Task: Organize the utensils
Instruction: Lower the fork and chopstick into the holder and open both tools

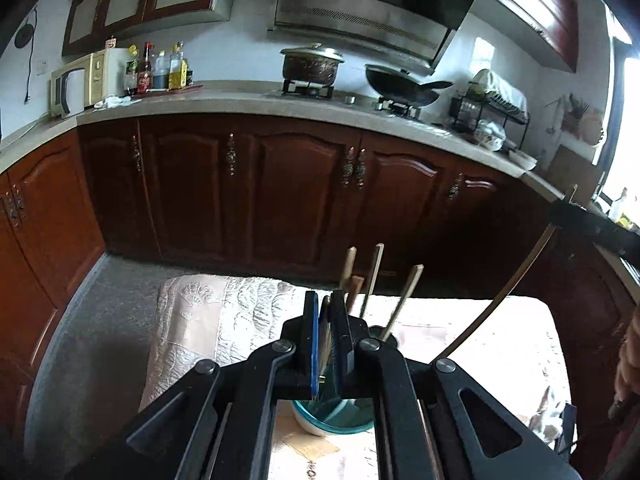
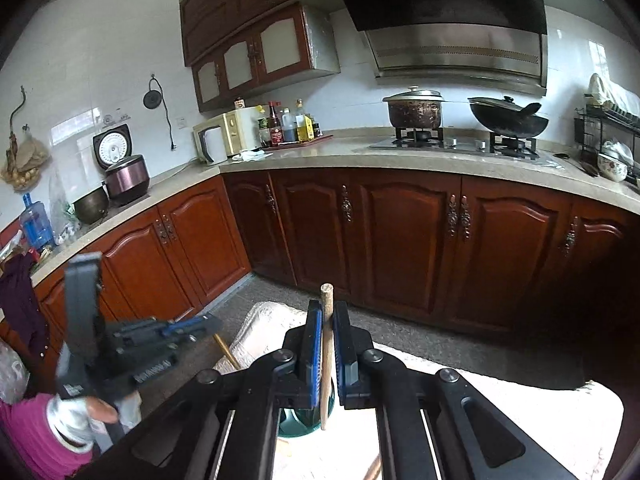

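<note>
Left gripper (image 1: pixel 329 308): jaws nearly closed, clamped on a thin utensil handle (image 1: pixel 326 334) running up between the pads; what kind of utensil cannot be told.
Right gripper (image 2: pixel 327 320): jaws closed on a wooden stick (image 2: pixel 327 344), held upright, its tip standing above the pads.
Teal cup (image 1: pixel 334 420): directly below the left gripper, on the cloth-covered table (image 1: pixel 208 320); several chopsticks (image 1: pixel 402 300) standing in it, leaning apart.
Long slim metal handle (image 1: pixel 508 284): slanting up to the right from near the cup, its upper end gripped by the other gripper at the frame edge.
Gloved hand (image 2: pixel 80 412): lower left of the right wrist view, pink sleeve, carrying the left gripper.
Background: dark wooden base cabinets (image 1: pixel 304 184), pale countertop (image 2: pixel 320 156), lidded pot (image 2: pixel 414 110) and wok (image 2: pixel 508 118) on the hob, range hood (image 2: pixel 456 44) above, microwave (image 2: pixel 224 138) beside sauce bottles (image 2: pixel 288 124), dish rack (image 1: pixel 492 108) far right.
</note>
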`<action>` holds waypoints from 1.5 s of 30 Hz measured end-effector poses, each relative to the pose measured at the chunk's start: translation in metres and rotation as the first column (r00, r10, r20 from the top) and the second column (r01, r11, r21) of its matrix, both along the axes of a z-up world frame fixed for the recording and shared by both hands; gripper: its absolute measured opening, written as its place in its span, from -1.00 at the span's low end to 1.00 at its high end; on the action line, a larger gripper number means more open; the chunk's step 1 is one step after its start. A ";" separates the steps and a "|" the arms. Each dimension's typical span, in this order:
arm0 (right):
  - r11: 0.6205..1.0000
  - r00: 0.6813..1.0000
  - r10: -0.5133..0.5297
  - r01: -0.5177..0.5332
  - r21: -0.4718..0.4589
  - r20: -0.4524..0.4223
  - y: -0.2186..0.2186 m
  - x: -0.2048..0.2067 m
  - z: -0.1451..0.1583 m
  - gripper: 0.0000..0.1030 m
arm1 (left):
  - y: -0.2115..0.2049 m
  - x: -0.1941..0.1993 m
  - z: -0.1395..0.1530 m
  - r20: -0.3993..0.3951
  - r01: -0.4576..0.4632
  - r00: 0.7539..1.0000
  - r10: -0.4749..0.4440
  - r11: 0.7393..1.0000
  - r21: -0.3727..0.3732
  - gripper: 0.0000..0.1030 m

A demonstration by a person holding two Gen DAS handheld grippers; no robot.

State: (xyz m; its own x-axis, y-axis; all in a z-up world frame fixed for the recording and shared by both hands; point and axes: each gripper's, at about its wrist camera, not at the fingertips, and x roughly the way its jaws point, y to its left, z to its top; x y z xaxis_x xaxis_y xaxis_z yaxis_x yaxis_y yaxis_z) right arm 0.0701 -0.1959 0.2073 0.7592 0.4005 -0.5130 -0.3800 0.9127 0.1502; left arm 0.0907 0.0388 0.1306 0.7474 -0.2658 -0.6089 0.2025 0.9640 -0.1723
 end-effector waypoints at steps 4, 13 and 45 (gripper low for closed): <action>1.000 1.000 0.012 -0.012 -0.002 -0.012 0.010 0.011 -0.007 -0.86 | 0.001 0.010 -0.013 -0.021 -0.017 1.000 0.017 1.000 0.007 -0.89; 0.999 0.998 0.017 -0.020 -0.041 -0.059 0.030 0.032 -0.036 -0.86 | -0.003 0.026 -0.036 -0.062 -0.025 0.998 0.027 0.999 0.024 -0.89; 0.998 0.959 0.020 -0.005 0.056 -0.283 0.013 0.059 -0.119 -0.38 | -0.023 0.040 -0.091 -0.196 0.000 0.981 0.009 0.999 0.044 -0.89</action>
